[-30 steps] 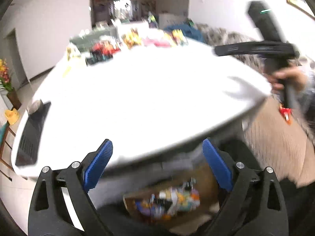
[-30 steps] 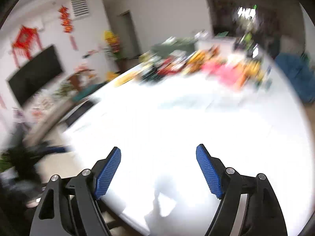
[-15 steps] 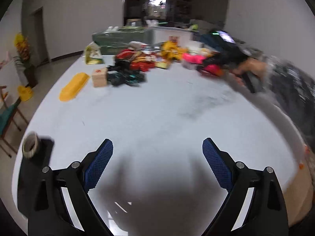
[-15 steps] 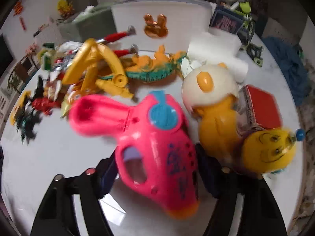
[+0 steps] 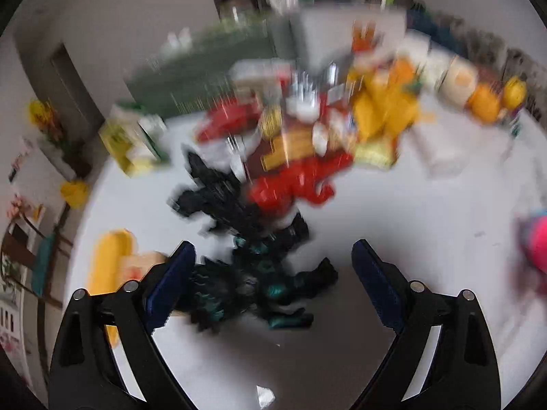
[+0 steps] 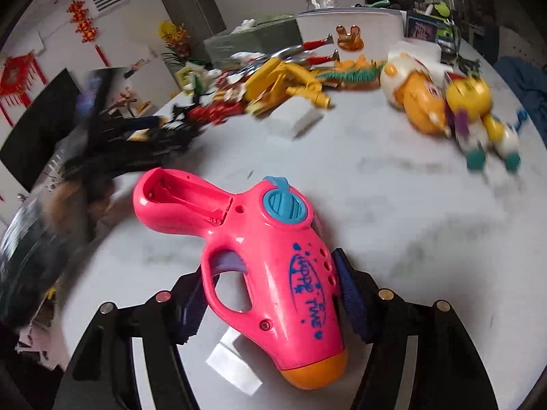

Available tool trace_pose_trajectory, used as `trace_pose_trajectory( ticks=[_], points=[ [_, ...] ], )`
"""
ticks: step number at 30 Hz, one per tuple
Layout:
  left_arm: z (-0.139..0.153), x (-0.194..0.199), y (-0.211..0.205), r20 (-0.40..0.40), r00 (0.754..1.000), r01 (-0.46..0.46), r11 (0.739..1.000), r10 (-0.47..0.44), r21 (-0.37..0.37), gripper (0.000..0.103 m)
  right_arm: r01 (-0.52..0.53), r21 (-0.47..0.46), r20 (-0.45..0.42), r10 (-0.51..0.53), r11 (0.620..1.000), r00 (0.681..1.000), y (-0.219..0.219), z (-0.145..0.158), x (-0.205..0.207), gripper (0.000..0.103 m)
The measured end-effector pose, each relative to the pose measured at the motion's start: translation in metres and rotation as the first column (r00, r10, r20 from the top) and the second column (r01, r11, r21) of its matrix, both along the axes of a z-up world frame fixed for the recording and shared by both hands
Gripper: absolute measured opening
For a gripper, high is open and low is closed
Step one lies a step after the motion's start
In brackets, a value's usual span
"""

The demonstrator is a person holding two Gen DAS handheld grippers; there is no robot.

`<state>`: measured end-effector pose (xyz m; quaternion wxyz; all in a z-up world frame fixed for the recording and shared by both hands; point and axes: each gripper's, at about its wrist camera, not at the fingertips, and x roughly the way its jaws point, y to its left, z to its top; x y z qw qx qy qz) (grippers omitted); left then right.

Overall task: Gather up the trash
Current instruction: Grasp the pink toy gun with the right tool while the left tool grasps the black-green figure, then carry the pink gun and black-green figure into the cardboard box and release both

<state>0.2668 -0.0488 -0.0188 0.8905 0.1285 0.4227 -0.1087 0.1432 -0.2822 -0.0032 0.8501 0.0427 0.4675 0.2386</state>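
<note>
Since half a second ago the right tool has lifted the pink plastic toy gun, clenched between its pads, off the white tabletop, while the released left tool has closed on the black-and-teal spiky toy figure at twelve o'clock, its likely next pick.

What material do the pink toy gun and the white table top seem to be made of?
The pink toy gun with the blue knob looks like moulded hard plastic with a glossy finish: it shows bright highlights, seams and screw holes. The white table top looks like polished marble or an imitation, with faint grey veins; I cannot tell which.
</note>
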Motion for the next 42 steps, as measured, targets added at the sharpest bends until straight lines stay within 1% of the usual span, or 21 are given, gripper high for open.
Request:
trace_pose_trajectory(
  ticks=[1, 2, 3, 4, 5, 7, 9, 10, 12, 13, 14, 16, 17, 19, 22, 25, 28, 32, 35, 38, 42],
  points=[
    [-0.002, 0.007, 0.006, -0.048, 0.999, -0.005, 0.998, 0.002, -0.063, 0.092, -0.005, 0.001, 0.000, 0.005, 1.000, 1.000, -0.001, 0.002, -0.006, 0.066],
    [-0.003, 0.011, 0.009, -0.051, 0.998, -0.036, 0.996, 0.032, -0.079, 0.091, -0.006, 0.000, 0.005, 0.006, 1.000, 1.000, 0.000, 0.003, -0.013, 0.066],
    [-0.003, 0.009, 0.009, -0.053, 0.998, -0.030, 0.995, 0.025, -0.093, 0.083, 0.001, 0.002, 0.008, -0.001, 1.000, 1.000, 0.002, 0.005, -0.018, 0.066],
    [-0.003, 0.005, 0.008, -0.059, 0.998, -0.011, 0.993, 0.005, -0.117, 0.081, 0.007, 0.009, 0.009, -0.007, 1.000, 1.000, 0.003, 0.004, -0.024, 0.066],
    [-0.003, -0.004, 0.004, -0.059, 0.998, 0.003, 0.993, -0.010, -0.116, 0.081, 0.008, 0.012, 0.009, -0.008, 1.000, 1.000, 0.004, 0.005, -0.023, 0.065],
    [-0.003, -0.034, -0.005, -0.056, 0.996, 0.067, 0.991, -0.074, -0.114, 0.080, 0.024, 0.022, 0.008, -0.024, 0.999, 1.000, 0.008, 0.005, -0.023, 0.065],
    [-0.004, -0.071, -0.007, -0.056, 0.993, 0.097, 0.988, -0.104, -0.119, 0.080, 0.034, 0.035, 0.008, -0.034, 0.999, 0.999, 0.013, 0.005, -0.035, 0.065],
    [-0.003, -0.091, -0.005, -0.051, 0.993, 0.102, 0.986, -0.110, -0.133, 0.078, 0.041, 0.043, 0.011, -0.041, 0.998, 0.999, 0.018, 0.005, -0.045, 0.064],
    [0.001, -0.132, 0.006, -0.043, 0.992, 0.105, 0.973, -0.117, -0.204, 0.078, 0.041, 0.063, 0.016, -0.042, 0.997, 0.999, 0.023, 0.008, -0.061, 0.063],
    [0.004, -0.147, 0.013, -0.033, 0.994, 0.097, 0.970, -0.107, -0.222, 0.078, 0.044, 0.072, 0.020, -0.045, 0.996, 0.999, 0.026, 0.010, -0.070, 0.059],
    [0.006, -0.162, 0.018, -0.018, 0.995, 0.087, 0.969, -0.094, -0.231, 0.078, 0.041, 0.093, 0.018, -0.043, 0.995, 0.999, 0.029, 0.012, -0.081, 0.048],
    [0.011, -0.201, 0.030, 0.006, 0.998, 0.067, 0.962, -0.068, -0.266, 0.078, 0.037, 0.118, 0.015, -0.039, 0.992, 0.999, 0.036, 0.014, -0.103, 0.047],
    [0.013, -0.213, 0.032, 0.013, 0.998, 0.065, 0.961, -0.064, -0.270, 0.078, 0.040, 0.096, 0.015, -0.042, 0.995, 0.999, 0.042, 0.013, -0.111, 0.047],
    [0.014, -0.239, 0.036, 0.040, 0.998, 0.055, 0.971, -0.047, -0.234, 0.078, 0.037, 0.049, -0.001, -0.037, 0.998, 0.999, 0.056, 0.005, -0.124, 0.046],
    [0.018, -0.272, 0.043, 0.072, 0.996, 0.060, 0.970, -0.044, -0.237, 0.078, 0.050, -0.041, 0.071, -0.047, 0.998, 0.996, 0.071, 0.008, -0.139, 0.044],
    [0.019, -0.291, 0.047, 0.102, 0.994, 0.056, 0.974, -0.034, -0.221, 0.078, 0.083, -0.072, 0.111, -0.074, 0.994, 0.991, 0.078, 0.012, -0.148, 0.043],
    [0.020, -0.305, 0.051, 0.109, 0.994, 0.052, 0.970, -0.026, -0.239, 0.078, 0.106, -0.045, 0.120, -0.100, 0.993, 0.988, 0.077, 0.015, -0.153, 0.043],
    [0.022, -0.312, 0.056, 0.113, 0.993, 0.052, 0.960, -0.022, -0.274, 0.078, 0.124, 0.016, 0.161, -0.125, 0.992, 0.979, 0.073, 0.032, -0.163, 0.042],
    [0.022, -0.309, 0.057, 0.111, 0.993, 0.056, 0.955, -0.024, -0.290, 0.078, 0.140, 0.016, 0.187, -0.141, 0.990, 0.972, 0.075, 0.036, -0.164, 0.041],
    [0.015, -0.300, 0.057, 0.076, 0.997, 0.049, 0.947, -0.026, -0.318, 0.078, 0.149, -0.018, 0.226, -0.141, 0.989, 0.964, 0.081, 0.034, -0.155, 0.041],
    [0.005, -0.298, 0.060, 0.034, 0.999, 0.044, 0.938, -0.035, -0.343, 0.078, 0.118, 0.014, 0.232, -0.118, 0.993, 0.966, 0.084, 0.032, -0.133, 0.043]
  ],
)
